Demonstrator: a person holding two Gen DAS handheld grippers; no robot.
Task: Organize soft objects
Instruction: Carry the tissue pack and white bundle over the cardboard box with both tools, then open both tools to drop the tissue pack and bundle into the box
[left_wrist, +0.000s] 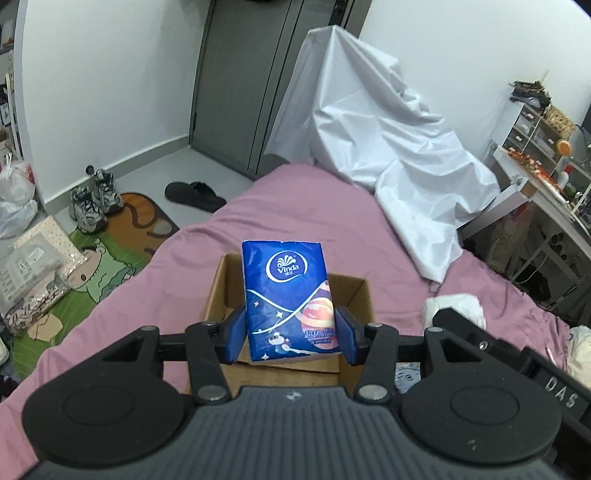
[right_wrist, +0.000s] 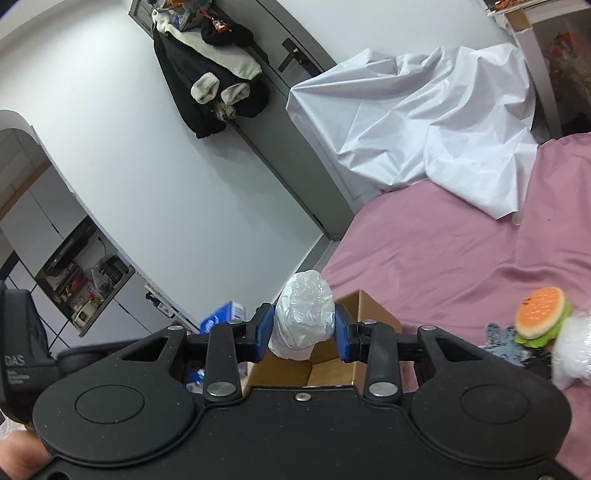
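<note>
Glossy blue tissue pack (left_wrist: 288, 302) (rectangular) over cardboard box (left_wrist: 354, 295)

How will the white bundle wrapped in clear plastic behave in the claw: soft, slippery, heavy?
The white plastic-wrapped bundle probably squashes easily; its crinkled film bulges between the right claw pads. The glossy wrap may slip. It looks light, held by its lower part without sagging.

Matte black frames are carrying both tools: the left gripper (left_wrist: 291, 338) and right gripper (right_wrist: 302, 334) are showing blue finger pads (left_wrist: 236, 338), silver pivot screws, round black discs and ribbed grey housing, with white lettering, apparently "DAS", appearing on a side block.
</note>
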